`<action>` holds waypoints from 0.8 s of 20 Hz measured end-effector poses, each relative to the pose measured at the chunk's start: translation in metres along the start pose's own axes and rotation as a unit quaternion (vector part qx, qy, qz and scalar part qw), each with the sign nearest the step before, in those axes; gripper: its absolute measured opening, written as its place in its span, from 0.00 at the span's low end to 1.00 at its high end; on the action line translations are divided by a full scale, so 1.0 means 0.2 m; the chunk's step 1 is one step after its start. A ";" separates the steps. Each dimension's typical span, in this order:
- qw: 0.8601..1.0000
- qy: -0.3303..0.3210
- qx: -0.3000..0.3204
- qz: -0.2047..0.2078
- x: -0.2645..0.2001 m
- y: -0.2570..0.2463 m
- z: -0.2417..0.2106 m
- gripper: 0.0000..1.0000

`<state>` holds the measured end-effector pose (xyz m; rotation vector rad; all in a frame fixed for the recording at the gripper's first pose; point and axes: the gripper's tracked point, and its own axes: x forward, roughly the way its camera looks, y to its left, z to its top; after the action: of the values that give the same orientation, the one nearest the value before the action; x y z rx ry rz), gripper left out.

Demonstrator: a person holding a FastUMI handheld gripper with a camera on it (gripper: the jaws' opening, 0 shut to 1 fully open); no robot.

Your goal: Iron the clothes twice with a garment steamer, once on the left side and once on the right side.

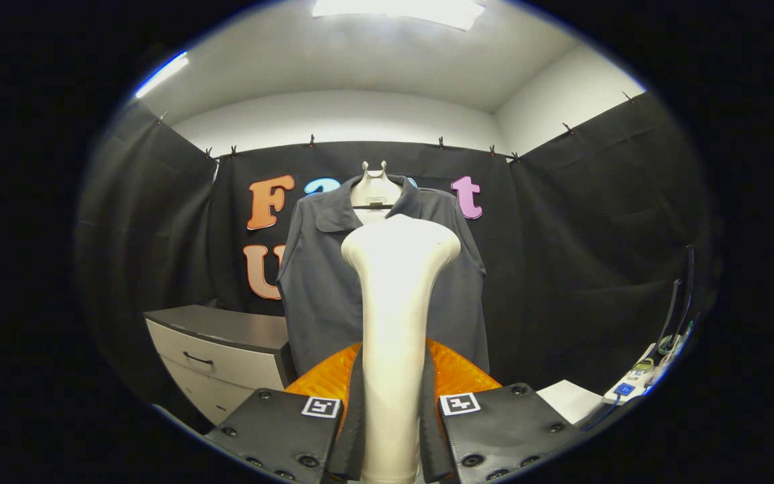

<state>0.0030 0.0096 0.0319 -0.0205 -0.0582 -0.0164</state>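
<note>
The gripper (pixel 392 430) clamps the white garment steamer (pixel 397 302) upright, near the grey shirt (pixel 320 282) hanging beyond.

steamer (pixel 397 302) between jaws, shirt (pixel 320 282) beyond, cabinet (pixel 226 349) left

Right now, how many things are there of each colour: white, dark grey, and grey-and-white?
White: 2, the white plastic garment steamer clamped between the tongs, and the white hanger.
Dark grey: 1, the dark grey collared shirt.
Grey-and-white: 1, the grey-topped white drawer cabinet.
Total: 4.
</note>
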 end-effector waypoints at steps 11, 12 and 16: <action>1.000 -0.010 -0.006 0.022 -0.05 0.08 0.03 0.40; 1.000 -0.010 -0.007 0.022 -0.05 0.08 0.03 0.40; 1.000 -0.006 -0.005 0.023 -0.03 0.09 0.01 0.40</action>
<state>-0.0034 0.0276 0.0328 -0.0317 -0.0696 0.0297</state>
